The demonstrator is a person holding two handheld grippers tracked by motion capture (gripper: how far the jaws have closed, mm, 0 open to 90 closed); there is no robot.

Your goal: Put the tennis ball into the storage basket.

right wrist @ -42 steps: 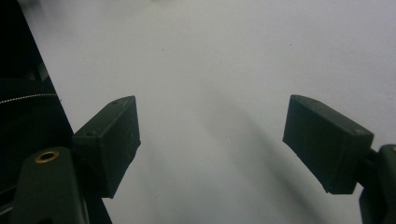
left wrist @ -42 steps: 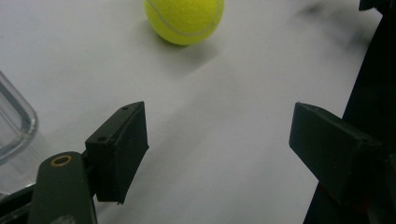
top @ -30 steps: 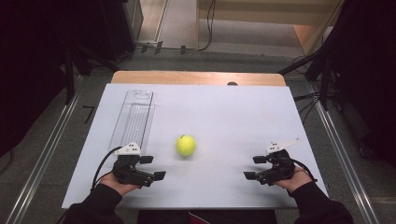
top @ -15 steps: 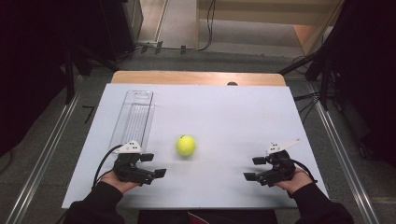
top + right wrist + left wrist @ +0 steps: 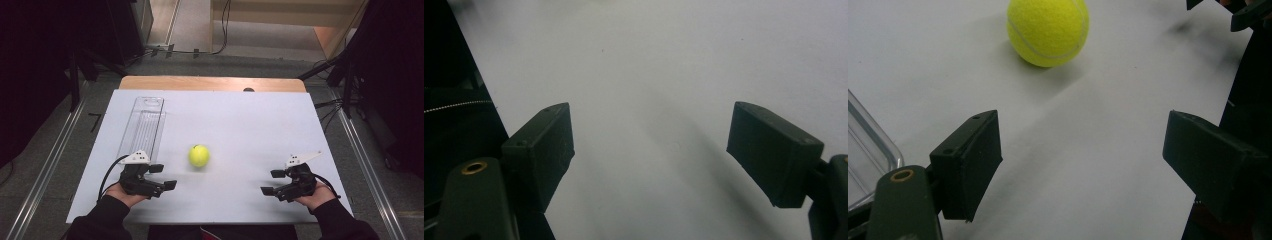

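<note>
A yellow-green tennis ball (image 5: 199, 156) rests on the white table top (image 5: 240, 125), a little left of centre; the left gripper view shows the ball (image 5: 1048, 30) ahead of the jaws, apart from them. My left gripper (image 5: 164, 176) lies on the table near the front left, held by a hand, jaws apart and pointing right toward the ball, with nothing between them (image 5: 1080, 160). My right gripper (image 5: 272, 182) sits at the front right, pointing left, its jaws also apart over bare table (image 5: 651, 150).
A clear plastic tube-like container (image 5: 142, 127) lies lengthwise along the left side of the table, just behind the left gripper; its corner (image 5: 868, 155) shows in the left gripper view. A wooden strip (image 5: 210, 83) runs along the far edge. Dark floor and metal rails flank the table.
</note>
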